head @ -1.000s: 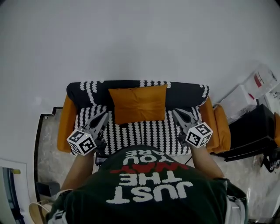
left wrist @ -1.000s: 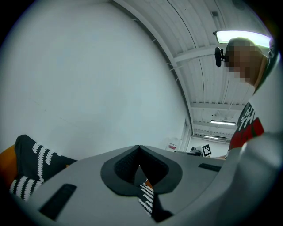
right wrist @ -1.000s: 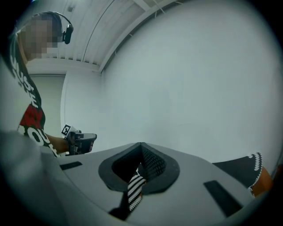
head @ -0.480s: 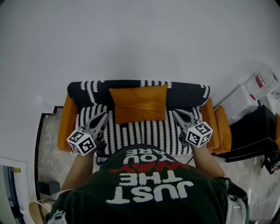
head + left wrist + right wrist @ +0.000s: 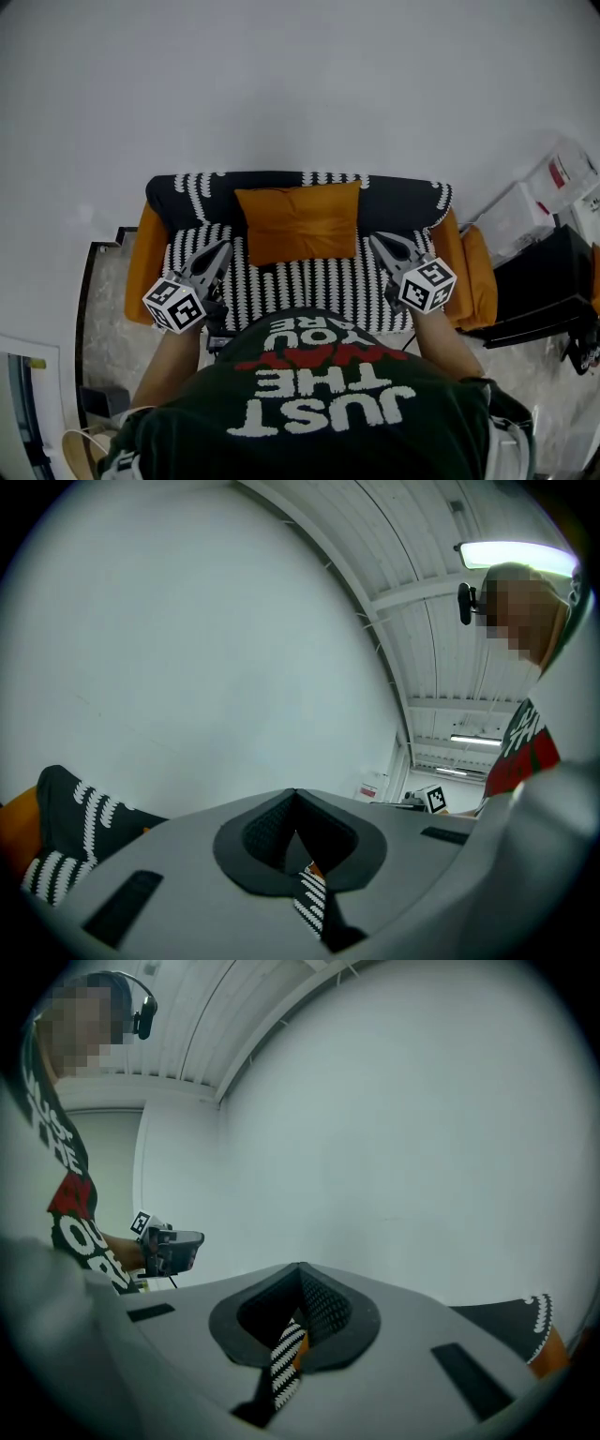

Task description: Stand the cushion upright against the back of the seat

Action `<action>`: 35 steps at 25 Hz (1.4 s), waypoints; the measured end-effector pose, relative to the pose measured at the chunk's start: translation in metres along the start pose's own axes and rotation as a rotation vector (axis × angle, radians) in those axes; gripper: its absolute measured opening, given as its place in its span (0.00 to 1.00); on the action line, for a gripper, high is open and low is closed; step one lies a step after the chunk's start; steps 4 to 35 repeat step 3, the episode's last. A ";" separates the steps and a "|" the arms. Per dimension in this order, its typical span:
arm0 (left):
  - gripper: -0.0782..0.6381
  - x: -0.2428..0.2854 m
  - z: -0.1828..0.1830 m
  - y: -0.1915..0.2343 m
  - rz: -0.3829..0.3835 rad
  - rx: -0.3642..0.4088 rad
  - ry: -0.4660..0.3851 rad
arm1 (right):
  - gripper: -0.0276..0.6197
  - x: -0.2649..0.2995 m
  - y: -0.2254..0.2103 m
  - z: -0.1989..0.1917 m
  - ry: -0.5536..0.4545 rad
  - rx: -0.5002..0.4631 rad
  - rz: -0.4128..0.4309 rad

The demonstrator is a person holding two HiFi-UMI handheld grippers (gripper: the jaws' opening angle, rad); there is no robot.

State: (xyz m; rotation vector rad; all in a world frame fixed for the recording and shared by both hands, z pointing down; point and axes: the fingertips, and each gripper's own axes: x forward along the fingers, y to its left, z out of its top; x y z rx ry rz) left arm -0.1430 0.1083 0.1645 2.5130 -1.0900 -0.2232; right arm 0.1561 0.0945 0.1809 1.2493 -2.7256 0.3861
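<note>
The orange cushion [image 5: 298, 223] stands upright in the head view, leaning against the black-and-white back of the sofa [image 5: 394, 199], at its middle. My left gripper [image 5: 226, 247] hovers over the striped seat [image 5: 328, 281] just left of the cushion, apart from it, jaws shut and empty. My right gripper [image 5: 374, 239] hangs to the cushion's right, also shut with nothing in it. In the left gripper view the jaws [image 5: 294, 797] meet, with a slice of striped cover below. The right gripper view shows the same closed jaws [image 5: 300, 1272].
Orange armrests [image 5: 141, 262] flank the sofa, and a second orange pad [image 5: 476, 274] lies by the right arm. A white wall rises behind. White boxes [image 5: 548, 183] and a black table [image 5: 534, 291] stand to the right. The person's dark shirt [image 5: 319, 403] fills the bottom.
</note>
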 end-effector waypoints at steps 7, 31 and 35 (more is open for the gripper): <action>0.10 0.000 0.000 -0.001 0.001 0.000 -0.001 | 0.08 -0.001 0.000 0.000 0.001 -0.003 0.003; 0.10 0.000 0.000 -0.001 0.001 0.000 -0.001 | 0.08 -0.001 0.000 0.000 0.001 -0.003 0.003; 0.10 0.000 0.000 -0.001 0.001 0.000 -0.001 | 0.08 -0.001 0.000 0.000 0.001 -0.003 0.003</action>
